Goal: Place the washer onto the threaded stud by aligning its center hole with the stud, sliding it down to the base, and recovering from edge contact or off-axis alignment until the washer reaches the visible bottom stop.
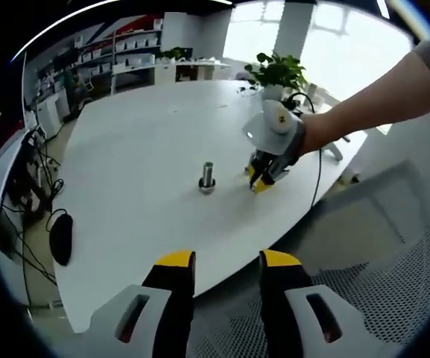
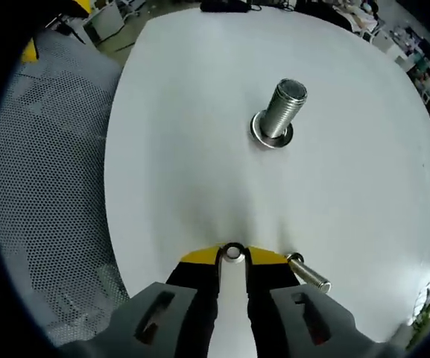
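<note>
The right gripper (image 2: 233, 255) pinches a washer (image 2: 234, 253) between its tips, low over the table (image 2: 185, 134) and well short of the upright stud (image 2: 282, 108), which already seems to carry 1 washer at its base; aligning and sliding down are still to do. The left gripper (image 1: 227, 262) hangs open at the near edge, holding nothing. A loose bolt (image 2: 309, 273) lies just right of the right gripper's tips, with a mesh chair (image 2: 51, 186) left, but the way to the stud looks free.
</note>
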Available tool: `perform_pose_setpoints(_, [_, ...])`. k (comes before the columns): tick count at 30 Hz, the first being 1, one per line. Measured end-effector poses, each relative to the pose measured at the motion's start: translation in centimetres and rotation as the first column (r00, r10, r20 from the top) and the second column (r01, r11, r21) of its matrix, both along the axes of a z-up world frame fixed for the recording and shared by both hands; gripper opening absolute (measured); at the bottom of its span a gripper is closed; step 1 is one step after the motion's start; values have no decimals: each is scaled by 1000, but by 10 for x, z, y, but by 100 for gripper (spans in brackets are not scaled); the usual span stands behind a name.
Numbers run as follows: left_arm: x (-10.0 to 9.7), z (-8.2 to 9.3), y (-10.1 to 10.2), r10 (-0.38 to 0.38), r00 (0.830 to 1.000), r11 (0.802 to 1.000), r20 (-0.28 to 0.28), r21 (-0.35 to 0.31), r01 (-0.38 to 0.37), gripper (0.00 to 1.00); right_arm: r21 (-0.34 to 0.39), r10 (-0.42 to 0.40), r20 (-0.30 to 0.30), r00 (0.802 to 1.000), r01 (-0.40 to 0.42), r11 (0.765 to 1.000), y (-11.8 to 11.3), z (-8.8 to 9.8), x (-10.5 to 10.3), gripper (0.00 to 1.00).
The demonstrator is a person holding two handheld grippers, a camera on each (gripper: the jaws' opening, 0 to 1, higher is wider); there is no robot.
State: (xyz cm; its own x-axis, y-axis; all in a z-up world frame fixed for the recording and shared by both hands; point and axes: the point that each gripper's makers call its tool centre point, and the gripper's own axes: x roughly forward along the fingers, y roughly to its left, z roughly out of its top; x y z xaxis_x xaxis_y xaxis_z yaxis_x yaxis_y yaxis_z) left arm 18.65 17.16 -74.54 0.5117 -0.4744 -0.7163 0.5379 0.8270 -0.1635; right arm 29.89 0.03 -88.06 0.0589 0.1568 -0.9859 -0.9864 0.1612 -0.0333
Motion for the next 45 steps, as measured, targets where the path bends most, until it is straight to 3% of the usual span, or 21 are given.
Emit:
perform_pose_setpoints(6, [0,1,-1,-1,1000,1000,3,2,1,33,23,-34,-19,999,35,999,-2,0,1,15])
perform_pose_setpoints(16, [3,2,2,20,1000,1000,19,8,-20,33,52,-49,4,999,49,997,-2,0,1,14])
perform_pose_setpoints(21, [1,1,2,17,1000,1000,12,11,-18,33,82,-139,-17,990,140,987,-2,1,3,13])
perform_pose_setpoints(25, [1,1,3,23,1000,1000,10,2,-23,32,110,-159,-13,987,159,981,-2,2,1,13])
perform_pose_setpoints(32, [2,1,4,28,1000,1000,11,4,-28,32,163,-269,-30,963,270,949,-8,10,9,13])
perform_pose_setpoints(45, [3,2,5,31,999,999,19,5,-31,31,186,-364,1,931,357,915,-40,33,18,13])
